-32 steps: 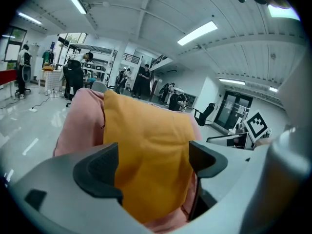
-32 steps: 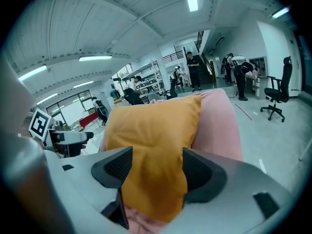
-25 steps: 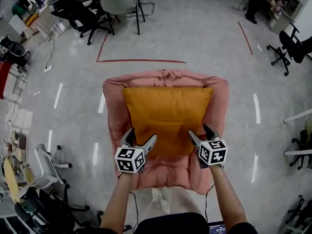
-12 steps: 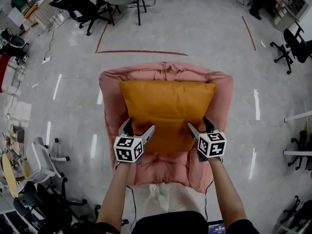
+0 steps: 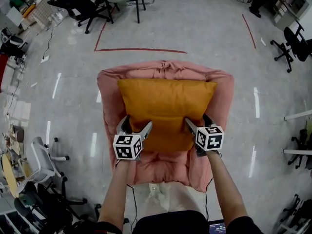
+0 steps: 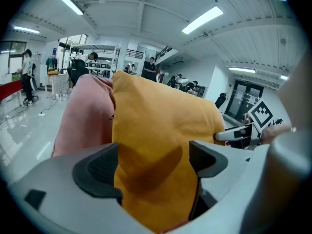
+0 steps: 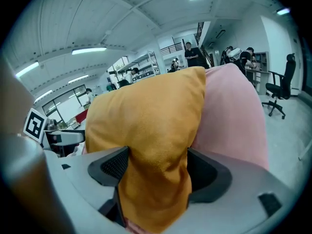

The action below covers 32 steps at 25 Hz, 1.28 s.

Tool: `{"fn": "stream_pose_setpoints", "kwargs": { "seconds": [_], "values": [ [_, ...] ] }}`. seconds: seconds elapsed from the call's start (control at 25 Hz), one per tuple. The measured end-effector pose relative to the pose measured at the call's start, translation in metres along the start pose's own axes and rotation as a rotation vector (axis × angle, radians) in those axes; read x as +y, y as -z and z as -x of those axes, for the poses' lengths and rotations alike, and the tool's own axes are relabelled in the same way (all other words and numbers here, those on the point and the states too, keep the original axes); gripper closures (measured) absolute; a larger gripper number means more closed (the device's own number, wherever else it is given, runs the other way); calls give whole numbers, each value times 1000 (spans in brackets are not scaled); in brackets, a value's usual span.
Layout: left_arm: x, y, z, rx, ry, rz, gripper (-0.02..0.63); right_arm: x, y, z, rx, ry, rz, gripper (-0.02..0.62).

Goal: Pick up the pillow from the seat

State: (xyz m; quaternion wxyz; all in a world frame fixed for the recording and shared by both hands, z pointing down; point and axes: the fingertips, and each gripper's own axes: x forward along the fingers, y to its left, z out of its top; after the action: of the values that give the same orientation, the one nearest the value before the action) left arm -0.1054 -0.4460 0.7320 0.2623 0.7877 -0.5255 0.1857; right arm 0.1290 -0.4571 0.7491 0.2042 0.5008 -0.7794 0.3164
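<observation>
Orange pillow sits mid-frame on the pink armchair, leaning on its back. Left gripper and right gripper each straddle a lower corner, jaws spread around the fabric, ready for a two-sided lift. Compared with a second ago, both are further up-frame onto the corners. The right gripper's jaws have just been opening.

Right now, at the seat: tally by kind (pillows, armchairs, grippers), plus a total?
Orange fabric pillow: 1
Pink upholstered armchair: 1
Handheld two-jaw grippers: 2, the left gripper and the right gripper. The right one's jaws have just been opening, with a pillow corner between them.
Total: 4
</observation>
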Motion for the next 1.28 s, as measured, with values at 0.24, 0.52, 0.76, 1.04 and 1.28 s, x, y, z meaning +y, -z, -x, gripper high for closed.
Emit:
{"fn": "stream_pose_setpoints", "kwargs": {
  "seconds": [0.24, 0.52, 0.76, 1.04, 1.28],
  "values": [
    [13, -2, -2, -28, -58, 19, 148, -7, 1, -7, -1, 17, -7, 199],
    [21, -7, -21, -2, -7, 18, 106, -10, -1, -16, 4, 4, -11, 195],
    [23, -7, -37, 19, 54, 35, 106, -12, -1, -25, 13, -21, 0, 195],
    [19, -7, -46, 15, 104, 45, 115, -9, -3, -30, 9, -52, 43, 198],
    [13, -6, -44, 24, 110, 57, 206, -2, -4, -28, 1, -51, 55, 243]
  ]
}}
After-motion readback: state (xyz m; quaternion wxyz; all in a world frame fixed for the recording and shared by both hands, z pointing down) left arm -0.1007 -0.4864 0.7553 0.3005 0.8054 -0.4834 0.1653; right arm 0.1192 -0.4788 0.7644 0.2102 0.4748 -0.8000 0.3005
